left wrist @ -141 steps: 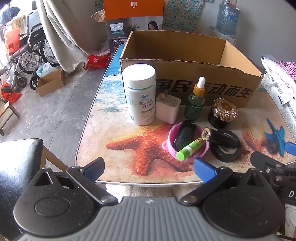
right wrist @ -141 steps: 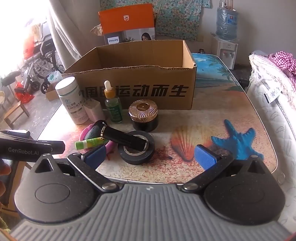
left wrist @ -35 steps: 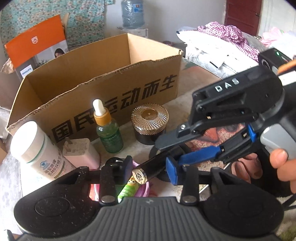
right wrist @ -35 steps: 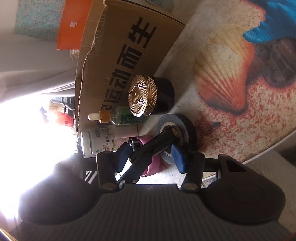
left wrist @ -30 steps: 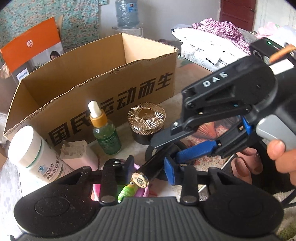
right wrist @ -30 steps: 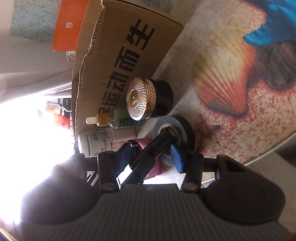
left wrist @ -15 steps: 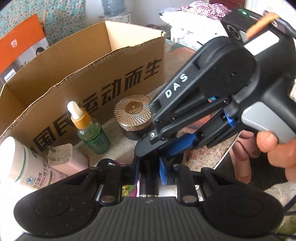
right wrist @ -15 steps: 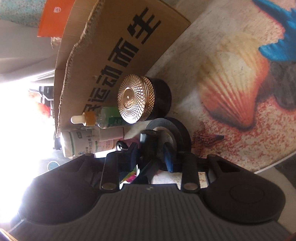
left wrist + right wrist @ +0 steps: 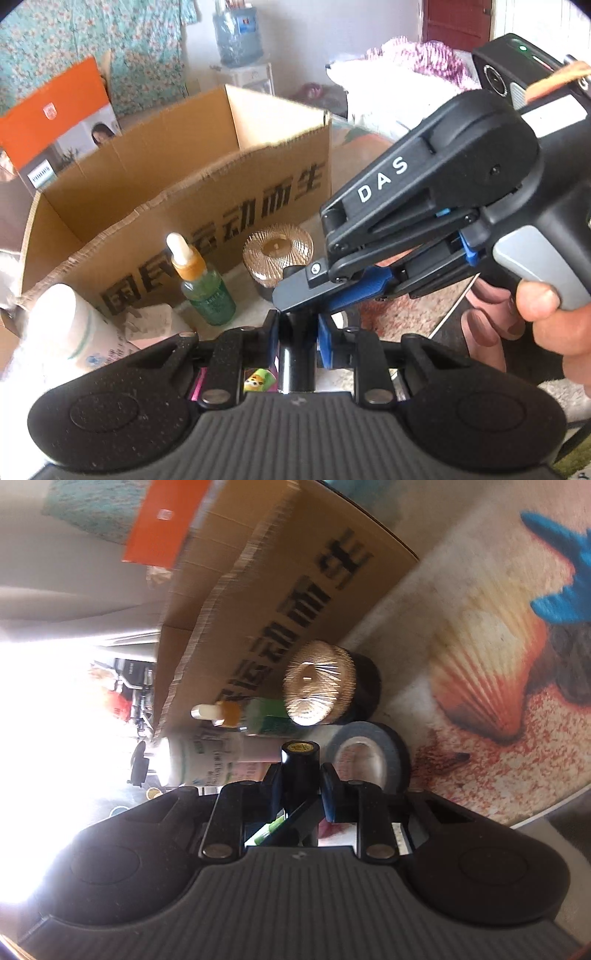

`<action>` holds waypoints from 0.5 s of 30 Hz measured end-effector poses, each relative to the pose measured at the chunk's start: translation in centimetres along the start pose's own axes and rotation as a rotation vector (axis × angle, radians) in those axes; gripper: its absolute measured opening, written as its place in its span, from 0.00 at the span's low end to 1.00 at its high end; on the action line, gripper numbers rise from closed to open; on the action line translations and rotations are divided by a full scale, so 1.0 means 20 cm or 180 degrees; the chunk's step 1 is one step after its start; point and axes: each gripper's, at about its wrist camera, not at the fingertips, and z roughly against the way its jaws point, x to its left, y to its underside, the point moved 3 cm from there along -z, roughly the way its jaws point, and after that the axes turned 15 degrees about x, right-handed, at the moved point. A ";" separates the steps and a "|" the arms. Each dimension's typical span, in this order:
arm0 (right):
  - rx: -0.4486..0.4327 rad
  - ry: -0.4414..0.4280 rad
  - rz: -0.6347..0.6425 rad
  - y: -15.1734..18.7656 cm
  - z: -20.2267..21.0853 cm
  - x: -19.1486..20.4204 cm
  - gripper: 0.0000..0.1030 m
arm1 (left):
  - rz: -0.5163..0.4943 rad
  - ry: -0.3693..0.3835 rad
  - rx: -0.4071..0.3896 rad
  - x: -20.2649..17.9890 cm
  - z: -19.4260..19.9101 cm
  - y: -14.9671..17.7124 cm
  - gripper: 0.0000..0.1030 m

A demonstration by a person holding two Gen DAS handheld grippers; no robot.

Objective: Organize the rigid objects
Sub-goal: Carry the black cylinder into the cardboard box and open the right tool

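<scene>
Both grippers are shut on the same black tube with a gold end cap (image 9: 300, 771). My left gripper (image 9: 296, 334) clamps one end of the tube (image 9: 295, 354). My right gripper (image 9: 301, 779) clamps the other end and shows in the left wrist view (image 9: 332, 295) crossing over from the right. The tube is held above the table in front of the open cardboard box (image 9: 192, 206). A green lip balm (image 9: 256, 380) lies in a pink bowl (image 9: 195, 384) under the left gripper.
On the table by the box stand a white pill bottle (image 9: 70, 339), a white charger plug (image 9: 147, 321), a green dropper bottle (image 9: 207, 291), a black jar with a gold lid (image 9: 325, 683) and a black tape roll (image 9: 369, 757). The table edge runs at the right (image 9: 546, 808).
Both grippers closed from open onto the tube. The tube swung from slanted to straight between the left fingers and was lifted off the tape roll and bowl.
</scene>
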 end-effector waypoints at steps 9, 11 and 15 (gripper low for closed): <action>-0.0394 -0.0017 0.1052 0.02 0.19 0.46 0.20 | 0.0322 -0.0348 -0.0588 0.13 0.36 -0.13 0.22; -0.0460 -0.0022 0.1291 -0.03 0.21 0.59 0.21 | 0.0458 -0.0394 -0.0678 0.21 0.42 -0.19 0.22; -0.0436 -0.0029 0.1644 -0.22 0.17 0.80 0.21 | 0.0753 -0.0400 -0.0669 0.42 0.45 -0.34 0.22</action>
